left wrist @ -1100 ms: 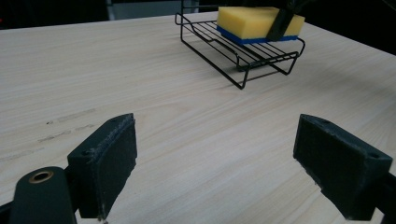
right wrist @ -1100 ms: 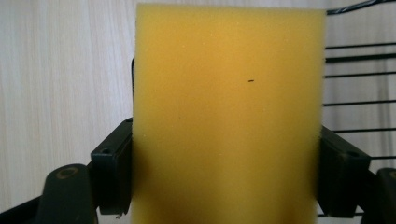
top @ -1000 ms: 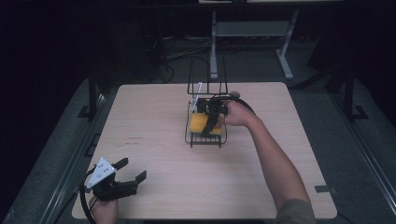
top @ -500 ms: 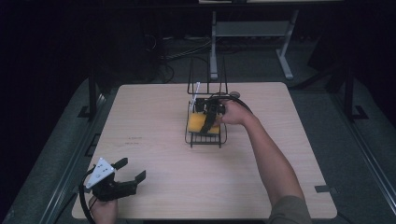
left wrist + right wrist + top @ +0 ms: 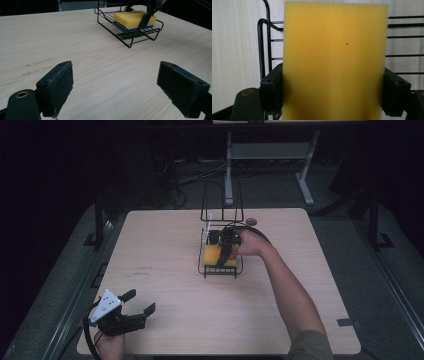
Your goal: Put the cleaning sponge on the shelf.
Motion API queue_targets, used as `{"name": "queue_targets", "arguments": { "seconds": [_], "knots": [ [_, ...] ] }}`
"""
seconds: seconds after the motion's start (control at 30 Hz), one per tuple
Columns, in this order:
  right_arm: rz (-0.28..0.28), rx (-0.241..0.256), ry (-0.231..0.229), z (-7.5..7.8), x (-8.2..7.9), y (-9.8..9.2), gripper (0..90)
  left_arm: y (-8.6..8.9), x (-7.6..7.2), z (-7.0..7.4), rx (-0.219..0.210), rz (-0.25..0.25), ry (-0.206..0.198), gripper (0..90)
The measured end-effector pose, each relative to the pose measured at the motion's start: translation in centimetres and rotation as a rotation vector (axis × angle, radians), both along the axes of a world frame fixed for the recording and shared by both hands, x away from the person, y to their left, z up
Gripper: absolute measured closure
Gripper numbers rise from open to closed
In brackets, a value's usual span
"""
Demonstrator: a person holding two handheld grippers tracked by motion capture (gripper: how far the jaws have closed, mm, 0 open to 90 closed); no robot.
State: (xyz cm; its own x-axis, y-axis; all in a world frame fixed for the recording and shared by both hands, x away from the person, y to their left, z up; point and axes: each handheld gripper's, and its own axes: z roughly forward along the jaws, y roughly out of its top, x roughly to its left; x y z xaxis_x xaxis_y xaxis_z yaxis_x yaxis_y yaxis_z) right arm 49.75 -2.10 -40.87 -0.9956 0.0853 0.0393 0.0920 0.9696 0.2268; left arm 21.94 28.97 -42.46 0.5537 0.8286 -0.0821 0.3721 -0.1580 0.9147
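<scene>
Sponge (image 5: 216, 254) sits in the wire rack (image 5: 220, 270), right hand-held gripper (image 5: 226, 251) clamped on its sides; release left. Left hand-held gripper (image 5: 136, 306) idles spread wide over the desk (image 5: 165, 245).

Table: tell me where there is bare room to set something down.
The table is bare along its whole left half, between the wire rack and the left gripper. Another bare patch lies beyond the person's forearm toward the right edge. It is crowded at the rack, where the right gripper grips the yellow sponge.
</scene>
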Motion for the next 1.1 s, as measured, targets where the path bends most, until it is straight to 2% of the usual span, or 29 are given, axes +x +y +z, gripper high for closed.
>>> {"name": "queue_targets", "arguments": {
  "seconds": [0.63,0.8,1.1],
  "knots": [
    [-0.002,-0.014,-0.020,0.6,-0.5,-0.2,17.1,-0.1,-0.1,0.0,0.001,-0.002,0.002,12.8],
    [0.000,0.026,-0.037,1.1,-0.7,-0.3,16.1,-0.2,-0.1,0.0,0.001,-0.003,0.003,12.8],
    [0.000,0.042,-0.056,1.9,-1.3,-0.5,15.6,-0.3,-0.2,0.0,0.001,-0.005,0.002,12.8]
  ]
}}
